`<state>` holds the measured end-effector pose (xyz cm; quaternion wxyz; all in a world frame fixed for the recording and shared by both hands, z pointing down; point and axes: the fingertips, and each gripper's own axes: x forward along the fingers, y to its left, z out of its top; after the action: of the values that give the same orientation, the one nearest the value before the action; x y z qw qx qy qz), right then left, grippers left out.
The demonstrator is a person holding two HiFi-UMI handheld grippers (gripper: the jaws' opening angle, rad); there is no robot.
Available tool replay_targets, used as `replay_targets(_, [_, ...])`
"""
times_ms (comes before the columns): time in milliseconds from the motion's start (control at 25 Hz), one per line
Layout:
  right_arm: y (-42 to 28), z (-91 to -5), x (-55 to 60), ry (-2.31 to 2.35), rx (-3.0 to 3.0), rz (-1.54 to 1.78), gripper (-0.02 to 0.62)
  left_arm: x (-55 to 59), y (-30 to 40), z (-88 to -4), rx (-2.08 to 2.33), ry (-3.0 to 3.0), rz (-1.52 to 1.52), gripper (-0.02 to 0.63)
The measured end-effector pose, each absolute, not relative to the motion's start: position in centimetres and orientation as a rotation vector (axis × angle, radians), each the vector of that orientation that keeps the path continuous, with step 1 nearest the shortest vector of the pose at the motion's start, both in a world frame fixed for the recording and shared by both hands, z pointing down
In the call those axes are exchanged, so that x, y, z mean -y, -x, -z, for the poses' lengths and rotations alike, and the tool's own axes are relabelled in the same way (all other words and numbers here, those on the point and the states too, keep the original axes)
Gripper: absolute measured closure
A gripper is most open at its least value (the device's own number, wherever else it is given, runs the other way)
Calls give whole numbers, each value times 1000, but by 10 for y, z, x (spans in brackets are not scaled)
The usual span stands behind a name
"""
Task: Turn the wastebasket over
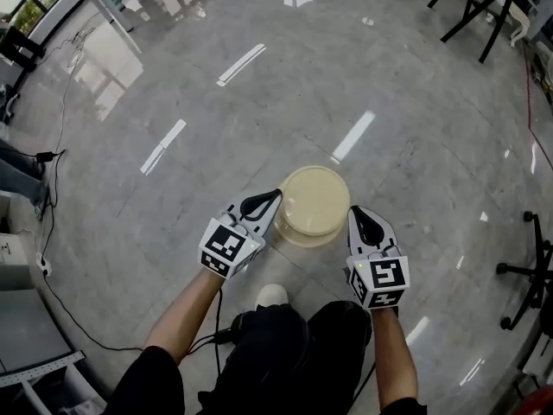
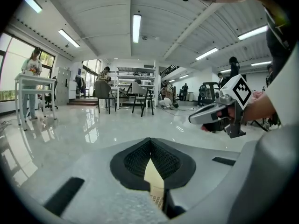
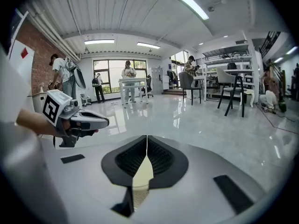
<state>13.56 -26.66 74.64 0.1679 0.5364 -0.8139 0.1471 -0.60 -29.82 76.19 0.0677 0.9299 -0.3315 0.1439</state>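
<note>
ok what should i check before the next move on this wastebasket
1. Wastebasket stands on the floor between the two grippers: ok.
2. Left gripper tongs open to take it: not ok, they are shut, tips meeting.
3. Right gripper tongs open to take it: not ok, shut as well.
4. Hold on the wastebasket: cannot tell. Its cream colour shows in the gap behind each pair of tips, but no pinch is clear.
5. Which end is up: cannot tell. The top face looks flat and closed, so it may be the base.
</note>
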Motion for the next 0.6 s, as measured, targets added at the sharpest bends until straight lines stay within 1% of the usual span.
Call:
replay_targets(280, [-144,-800,279,-1476,2326,-485,581,312,4,-813,906,-2788,-440,597])
replay_targets(320, [-145,-806,280,-1463,2328,-492,570,313,2,-817,882,-2793,-435,572])
replay_targets(400, [-147,-816,282,-1437,2334,-518,470,314,-1,-826,833,-2803,-435,418])
replay_targets(440, [-147,-822,283,-1425,2339,-535,430,313,-2,-831,806,-2803,-436,345])
replay_targets(520, [-145,-833,284,-1396,2349,-568,366,311,-5,-843,745,-2781,-422,261])
replay_targets(600, [-142,-842,284,-1368,2362,-602,326,308,-6,-854,683,-2741,-387,218])
